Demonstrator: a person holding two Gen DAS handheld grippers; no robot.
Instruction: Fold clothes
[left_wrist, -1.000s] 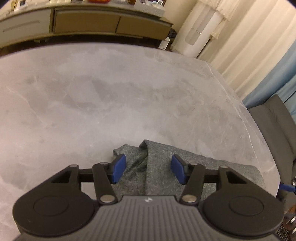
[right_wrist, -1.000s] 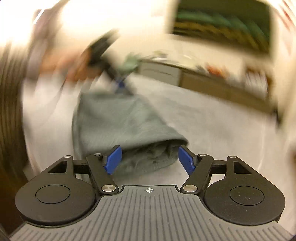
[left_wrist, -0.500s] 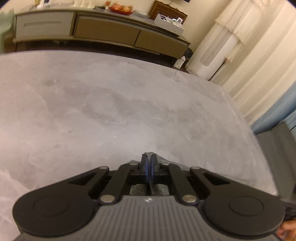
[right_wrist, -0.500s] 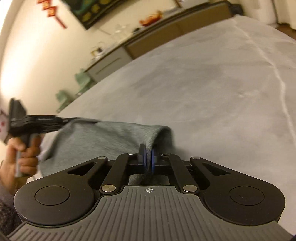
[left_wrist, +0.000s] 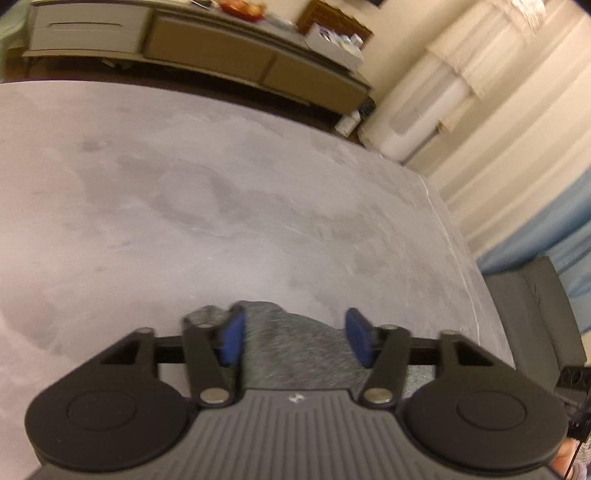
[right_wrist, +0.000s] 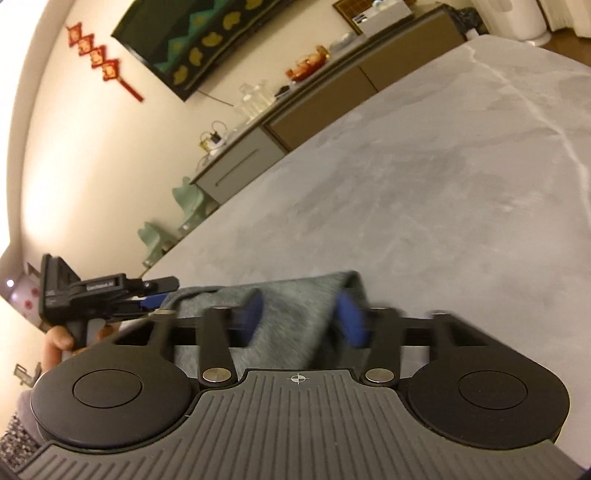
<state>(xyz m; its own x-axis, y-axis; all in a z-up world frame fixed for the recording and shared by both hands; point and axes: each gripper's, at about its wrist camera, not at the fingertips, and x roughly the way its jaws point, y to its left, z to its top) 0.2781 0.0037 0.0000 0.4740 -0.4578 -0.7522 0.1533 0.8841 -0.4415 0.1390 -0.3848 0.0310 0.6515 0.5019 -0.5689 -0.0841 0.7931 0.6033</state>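
A grey knit garment (left_wrist: 295, 343) lies folded on the grey marbled table (left_wrist: 221, 206) near its front edge. My left gripper (left_wrist: 293, 341) is open, its blue pads on either side of the cloth's corner. My right gripper (right_wrist: 301, 319) is open too, with the garment (right_wrist: 295, 314) lying between its blue pads. In the right wrist view the left gripper (right_wrist: 151, 301) shows at the garment's far left end, held by a hand. Most of the garment is hidden under the gripper bodies.
A long sideboard (left_wrist: 207, 48) with drawers stands beyond the table's far edge. A white appliance (left_wrist: 417, 122) and curtains are at the right. A grey chair (left_wrist: 532, 314) stands by the table's right edge. Green stools (right_wrist: 184, 206) stand near the sideboard.
Both grippers were shut on the garment half a second ago and have now opened, letting the cloth go. It rests on the table between the pads.
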